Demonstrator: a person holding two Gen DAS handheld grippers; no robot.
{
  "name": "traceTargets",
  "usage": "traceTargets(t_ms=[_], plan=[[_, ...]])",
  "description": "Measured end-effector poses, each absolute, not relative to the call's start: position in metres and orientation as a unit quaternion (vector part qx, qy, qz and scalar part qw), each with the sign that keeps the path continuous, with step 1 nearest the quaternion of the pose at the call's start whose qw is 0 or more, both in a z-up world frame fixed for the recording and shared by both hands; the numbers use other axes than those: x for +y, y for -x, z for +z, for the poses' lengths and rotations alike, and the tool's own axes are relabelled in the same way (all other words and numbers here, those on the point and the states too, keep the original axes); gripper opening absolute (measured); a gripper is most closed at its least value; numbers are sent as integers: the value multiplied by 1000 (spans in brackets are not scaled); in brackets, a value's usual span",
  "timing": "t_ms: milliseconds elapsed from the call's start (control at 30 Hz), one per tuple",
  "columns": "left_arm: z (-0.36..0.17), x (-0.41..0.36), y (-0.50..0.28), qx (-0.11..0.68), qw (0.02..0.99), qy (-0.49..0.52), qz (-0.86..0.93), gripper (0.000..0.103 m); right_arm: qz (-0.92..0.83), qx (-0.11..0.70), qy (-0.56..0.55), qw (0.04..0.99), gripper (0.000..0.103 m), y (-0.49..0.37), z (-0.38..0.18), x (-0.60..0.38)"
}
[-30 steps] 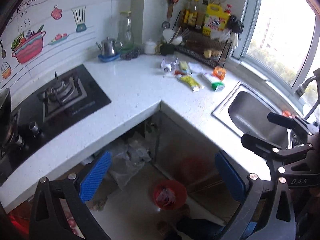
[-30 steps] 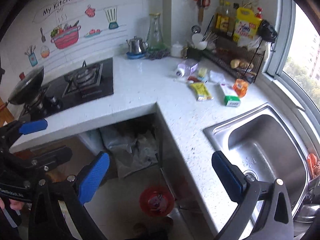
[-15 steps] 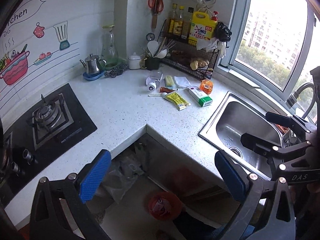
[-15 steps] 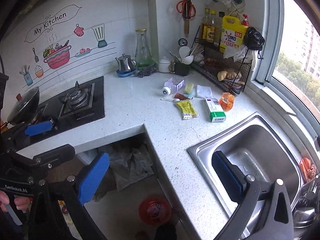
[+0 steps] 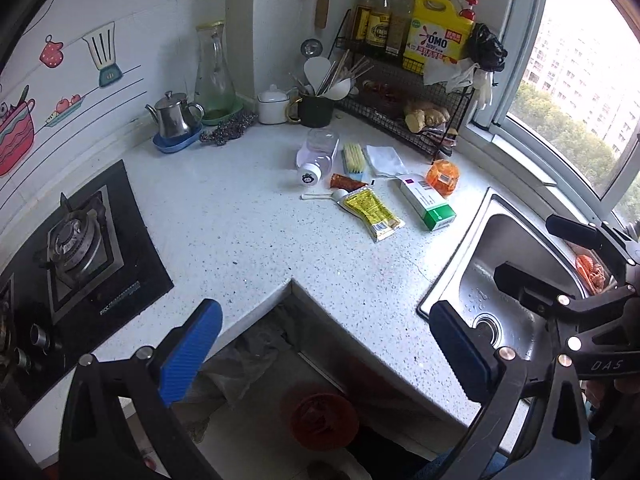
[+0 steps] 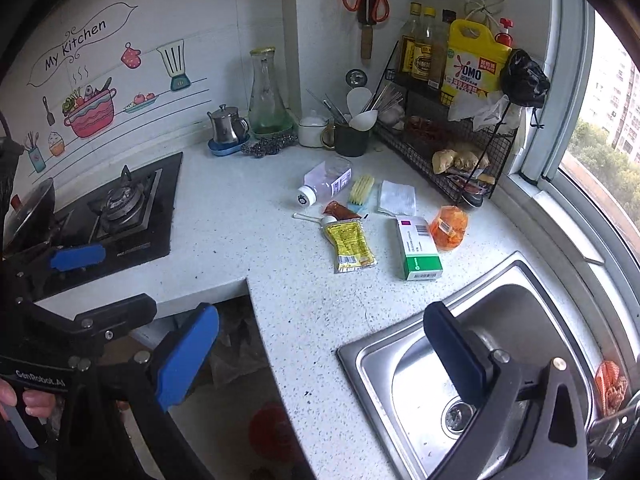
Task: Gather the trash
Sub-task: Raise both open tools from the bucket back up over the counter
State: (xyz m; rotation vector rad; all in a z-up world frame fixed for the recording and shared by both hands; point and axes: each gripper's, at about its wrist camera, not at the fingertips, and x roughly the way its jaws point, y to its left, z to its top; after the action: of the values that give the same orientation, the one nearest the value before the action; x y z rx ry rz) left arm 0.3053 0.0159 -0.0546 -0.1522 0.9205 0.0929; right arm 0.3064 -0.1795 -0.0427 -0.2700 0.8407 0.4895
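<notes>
Hand-held gripper (image 6: 320, 350) agape above flat yellow sachet (image 6: 351, 244).

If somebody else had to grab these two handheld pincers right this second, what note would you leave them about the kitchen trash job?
Left gripper: open, empty, held short of the white speckled counter.
Right gripper: open, empty, near the steel sink.
Trash, all on the counter: clear plastic bottle lying on its side, yellow sauce sachet, white-and-green carton, orange wrapper, small red sachet, white plastic spoon.
Red bin sits on the floor below the counter.
Done: nothing picked up yet. Left: everything.
</notes>
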Motion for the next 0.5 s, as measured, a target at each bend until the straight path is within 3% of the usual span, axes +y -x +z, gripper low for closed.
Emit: traceTargets(t_ms=[500], plan=[[-98,34,-394,504,855,102,66,103,271,456,139,836,102,-403,-79,-168]])
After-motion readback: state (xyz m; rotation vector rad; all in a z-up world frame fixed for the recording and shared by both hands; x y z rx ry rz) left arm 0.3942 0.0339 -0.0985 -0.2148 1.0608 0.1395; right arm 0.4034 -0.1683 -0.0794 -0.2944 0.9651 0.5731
